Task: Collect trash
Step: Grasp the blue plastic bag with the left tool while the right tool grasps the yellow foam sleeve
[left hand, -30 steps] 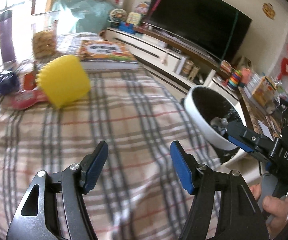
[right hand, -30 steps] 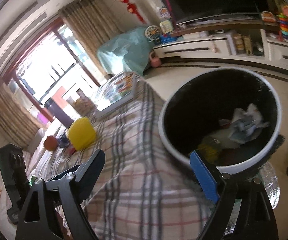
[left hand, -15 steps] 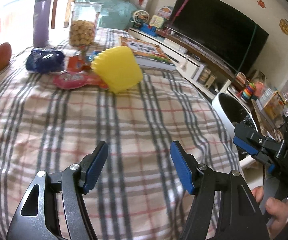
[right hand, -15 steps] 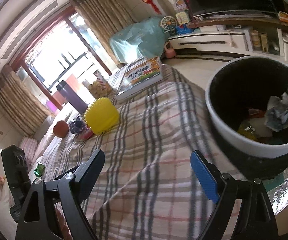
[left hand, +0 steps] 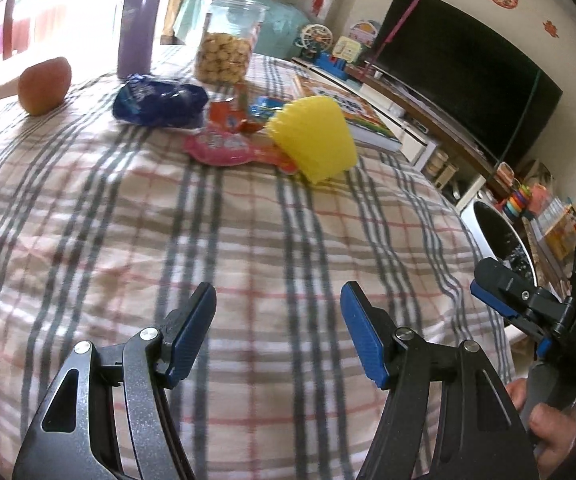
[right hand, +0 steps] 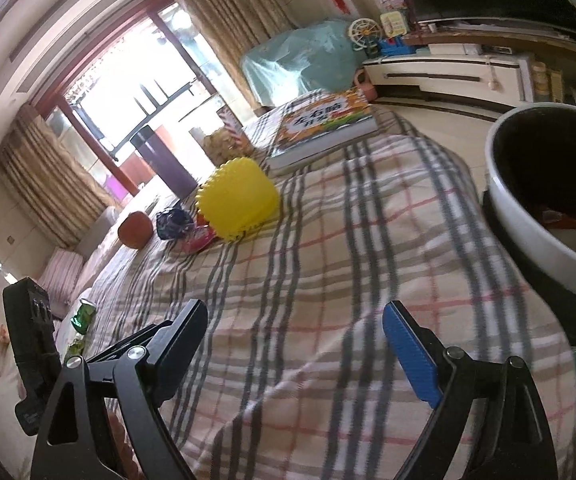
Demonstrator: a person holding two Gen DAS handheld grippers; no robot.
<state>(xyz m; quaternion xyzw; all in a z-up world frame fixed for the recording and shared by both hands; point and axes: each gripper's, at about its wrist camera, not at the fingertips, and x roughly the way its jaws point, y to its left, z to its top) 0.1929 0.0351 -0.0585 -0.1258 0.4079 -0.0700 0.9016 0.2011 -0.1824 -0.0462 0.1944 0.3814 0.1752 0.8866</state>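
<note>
So, quick rundown, one camera at a time.

Left wrist view
- left gripper (left hand: pixel 277 330): jaws parted about halfway, nothing between the blue pads, just plaid cloth under them
- table (left hand: pixel 247 240): covered in a checked cloth, bare in the near half
- trash pile: at the far side. Blue wrapper (left hand: pixel 159 104), pink wrapper (left hand: pixel 223 148) and a red-orange wrapper (left hand: pixel 227 118) bunched together, well apart from the pads
- yellow cup (left hand: pixel 316 140): ribbed, tipped on its side, touching the pink wrapper's right end
- other stuff: cookie jar (left hand: pixel 225 48), purple bottle (left hand: pixel 139 20), an orange-red fruit (left hand: pixel 43 84) off to the left, a book (left hand: pixel 352 116) behind the cup
- trash bin (left hand: pixel 496 236): white rim, black inside, past the table's right edge
- right gripper (left hand: pixel 528 304): pokes in from the right edge with a hand (left hand: pixel 548 428) on its handle

Right wrist view
- right gripper (right hand: pixel 298 344): jaws spread wide and empty
- trash bin (right hand: pixel 536 224): close on the right, beside the table, crumpled scraps already inside
- yellow cup (right hand: pixel 237 200): mid-table on its side, wrappers tucked just left of it, pink wrapper (right hand: pixel 197 240) and blue wrapper (right hand: pixel 173 222)
- left gripper: only its black body shows at the left edge, can't tell its jaws from here
</note>
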